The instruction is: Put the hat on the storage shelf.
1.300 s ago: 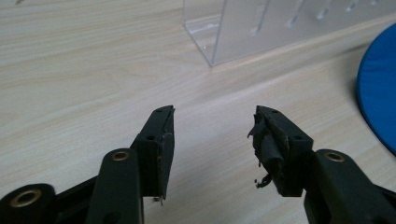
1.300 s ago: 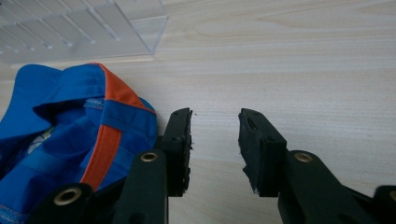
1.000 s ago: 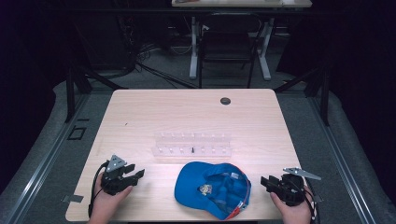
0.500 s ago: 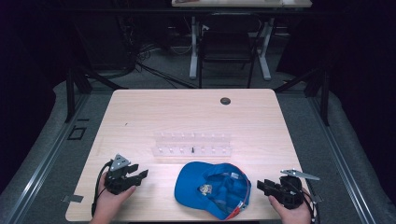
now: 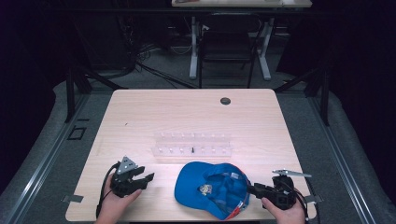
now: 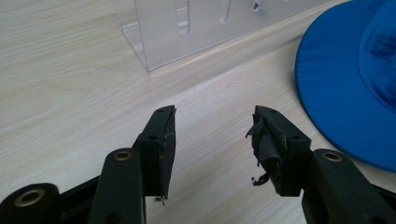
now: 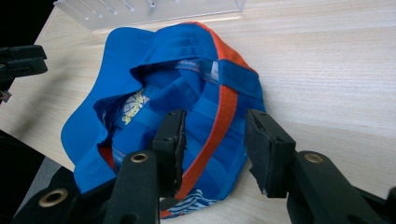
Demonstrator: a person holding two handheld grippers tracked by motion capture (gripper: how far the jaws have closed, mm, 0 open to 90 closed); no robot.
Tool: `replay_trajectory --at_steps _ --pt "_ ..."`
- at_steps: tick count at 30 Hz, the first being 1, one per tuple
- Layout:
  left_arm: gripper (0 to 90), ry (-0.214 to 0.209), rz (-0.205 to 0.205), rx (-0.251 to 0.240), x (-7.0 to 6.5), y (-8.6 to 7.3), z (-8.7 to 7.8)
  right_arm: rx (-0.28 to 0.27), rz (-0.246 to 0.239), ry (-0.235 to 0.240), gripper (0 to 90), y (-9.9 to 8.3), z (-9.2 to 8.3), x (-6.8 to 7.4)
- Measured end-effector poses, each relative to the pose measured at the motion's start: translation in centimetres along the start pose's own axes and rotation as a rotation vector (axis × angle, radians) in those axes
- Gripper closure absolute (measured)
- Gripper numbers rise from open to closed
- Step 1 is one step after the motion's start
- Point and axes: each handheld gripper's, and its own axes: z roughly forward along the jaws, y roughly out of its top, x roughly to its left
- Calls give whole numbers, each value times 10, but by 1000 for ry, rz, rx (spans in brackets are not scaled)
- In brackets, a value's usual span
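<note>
A blue cap (image 5: 210,189) with orange trim lies upside down near the table's front edge, a printed label showing inside it. My right gripper (image 5: 251,188) is at its right rim. In the right gripper view its jaws (image 7: 215,116) have just been opening and stand wide on either side of the cap's (image 7: 154,60) orange-edged back band, with the pads off the cloth. My left gripper (image 5: 148,178) rests to the left of the cap, open. In the left gripper view it (image 6: 214,112) has bare wood between its fingers, and the cap's brim (image 6: 345,70) lies to the right.
A clear plastic rack (image 5: 192,144) with a row of slots stands just behind the cap, also seen close ahead of the left gripper (image 6: 196,28). A dark round grommet (image 5: 225,101) sits far back on the wooden table (image 5: 140,112). The floor drops off on all sides.
Both hands have stayed almost in place. The cap and the rack have not moved.
</note>
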Motion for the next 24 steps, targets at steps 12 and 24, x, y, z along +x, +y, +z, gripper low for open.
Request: replay_trajectory --at_steps 12,24 --pt "498 -5 12 14 -2 0 4 68 3 -27 685 -1 18 1" --pt "498 -4 15 20 -1 0 5 47 17 -70 897 9 16 -3"
